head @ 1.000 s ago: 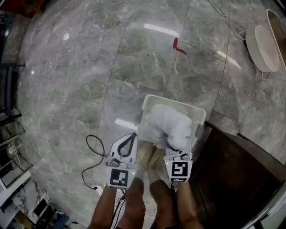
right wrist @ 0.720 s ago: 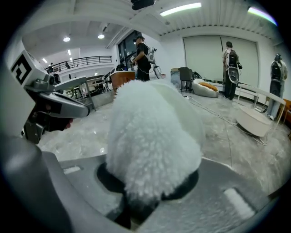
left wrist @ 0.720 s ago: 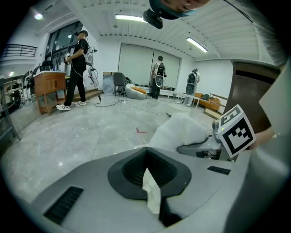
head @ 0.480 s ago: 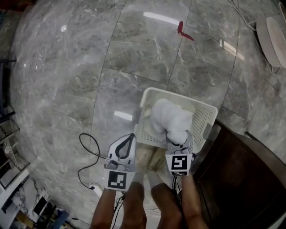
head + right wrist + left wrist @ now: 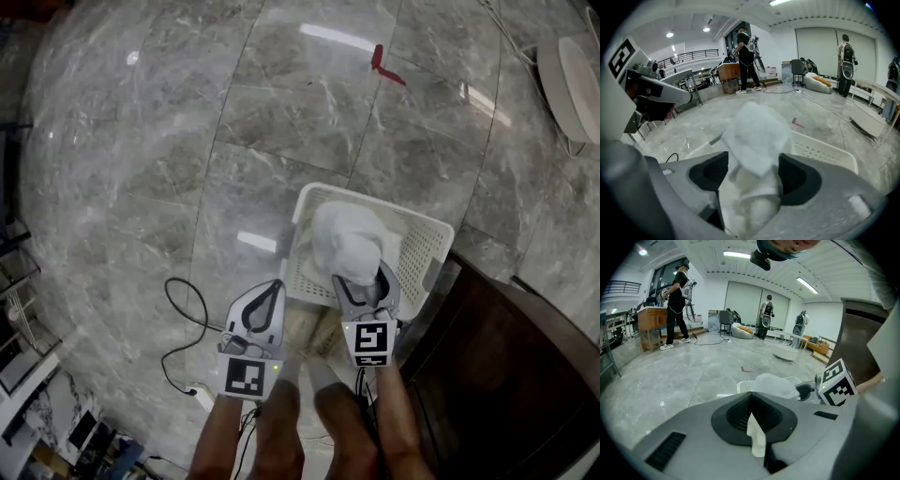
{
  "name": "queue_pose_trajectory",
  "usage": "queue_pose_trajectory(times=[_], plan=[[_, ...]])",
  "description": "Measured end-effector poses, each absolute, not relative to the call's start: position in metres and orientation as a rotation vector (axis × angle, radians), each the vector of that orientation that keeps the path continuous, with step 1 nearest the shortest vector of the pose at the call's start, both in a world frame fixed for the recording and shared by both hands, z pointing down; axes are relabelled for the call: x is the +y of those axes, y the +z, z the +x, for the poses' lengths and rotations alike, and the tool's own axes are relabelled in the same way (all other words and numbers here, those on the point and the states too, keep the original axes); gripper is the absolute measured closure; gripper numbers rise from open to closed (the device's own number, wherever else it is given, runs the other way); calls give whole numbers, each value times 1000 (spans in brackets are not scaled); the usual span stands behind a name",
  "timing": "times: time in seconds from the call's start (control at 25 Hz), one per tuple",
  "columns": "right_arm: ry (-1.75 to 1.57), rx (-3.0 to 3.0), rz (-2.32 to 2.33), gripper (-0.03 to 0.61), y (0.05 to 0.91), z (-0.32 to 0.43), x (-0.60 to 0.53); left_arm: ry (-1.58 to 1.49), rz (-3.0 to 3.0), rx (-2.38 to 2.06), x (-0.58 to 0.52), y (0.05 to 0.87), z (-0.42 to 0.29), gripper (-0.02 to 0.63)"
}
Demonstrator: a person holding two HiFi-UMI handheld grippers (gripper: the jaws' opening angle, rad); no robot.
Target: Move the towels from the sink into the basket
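Observation:
A white slotted basket (image 5: pixel 427 230) stands on the marble floor, with a white towel (image 5: pixel 345 236) bunched inside it. My right gripper (image 5: pixel 364 279) hangs over the basket's near edge. Its jaws have just been opening; they now stand apart, the towel's near end loose between them. In the right gripper view the towel (image 5: pixel 754 136) fills the gap and drapes toward the basket (image 5: pixel 825 152). My left gripper (image 5: pixel 270 286) hovers left of the basket, shut and empty. The left gripper view shows the towel (image 5: pixel 776 384) beyond its closed tips. The sink is out of view.
A dark brown cabinet (image 5: pixel 497 366) stands right of the basket. A black cable (image 5: pixel 183 309) loops on the floor at left. A red mark (image 5: pixel 384 64) lies farther out and a round white object (image 5: pixel 577 75) at top right. People stand in the background (image 5: pixel 675 301).
Both grippers sank toward the floor. The right gripper's jaws spread apart and the towel settled lower into the basket. The left gripper stayed shut.

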State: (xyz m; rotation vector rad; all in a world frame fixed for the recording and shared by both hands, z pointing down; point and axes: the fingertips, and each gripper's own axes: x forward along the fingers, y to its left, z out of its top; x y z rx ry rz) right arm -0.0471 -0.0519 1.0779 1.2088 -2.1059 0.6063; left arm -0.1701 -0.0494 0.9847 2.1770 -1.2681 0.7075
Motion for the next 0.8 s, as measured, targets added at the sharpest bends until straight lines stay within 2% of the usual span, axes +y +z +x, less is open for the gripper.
queue_pose_trajectory(times=[0.2,0.48,0.8], plan=[[610,-2104,1248,199,1063,-45,-53,708,2186,-1273,-51,970,-170,604],[604,-2121,1299,198,1011,-39,-65,683,2237,-1300,-64,918,-166,604],[591,-2193,1377,199,893,-28,-83,634,2319,-1333,-87,810,-155,604]])
